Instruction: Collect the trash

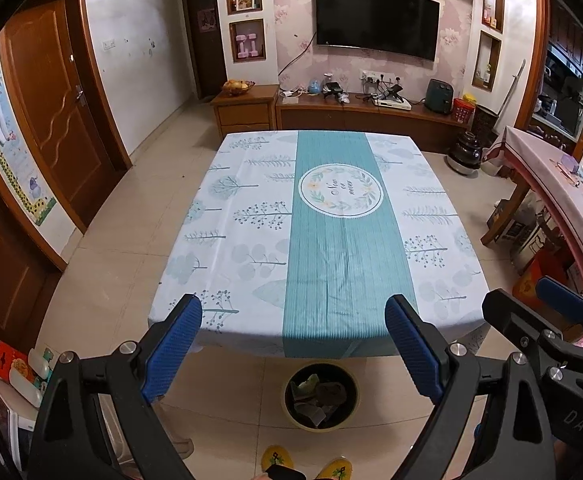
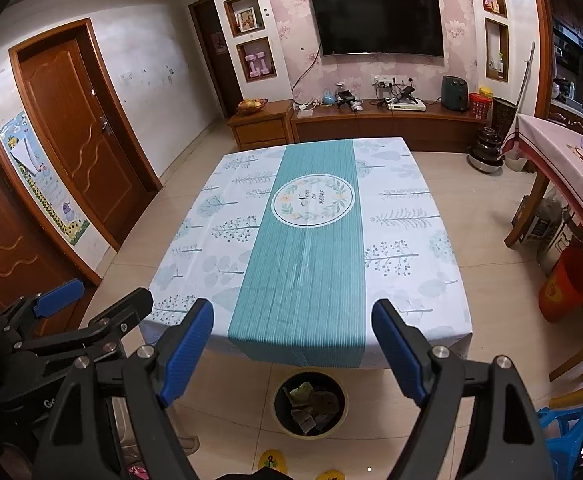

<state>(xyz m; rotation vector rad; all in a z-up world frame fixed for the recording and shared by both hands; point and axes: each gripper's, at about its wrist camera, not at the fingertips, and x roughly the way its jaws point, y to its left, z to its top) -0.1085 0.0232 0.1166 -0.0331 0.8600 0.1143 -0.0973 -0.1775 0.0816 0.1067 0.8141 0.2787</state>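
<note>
A round black trash bin (image 1: 321, 396) stands on the floor below the table's near edge, holding several crumpled scraps; it also shows in the right wrist view (image 2: 310, 404). The table (image 1: 251, 216) wears a white and teal cloth, and I see no trash on it (image 2: 403, 240). My left gripper (image 1: 293, 320) is open and empty, held above the bin at the table's near edge. My right gripper (image 2: 293, 320) is open and empty beside it. The right gripper shows at the right of the left wrist view (image 1: 531, 308), and the left gripper shows at the left of the right wrist view (image 2: 95, 296).
A second table (image 2: 563, 168) with a pink cloth stands at the right, with an orange bucket (image 2: 567, 284) and boxes under it. A blue stool (image 2: 571, 420) is near right. A TV cabinet (image 1: 371, 114) lines the far wall. Doors are at left.
</note>
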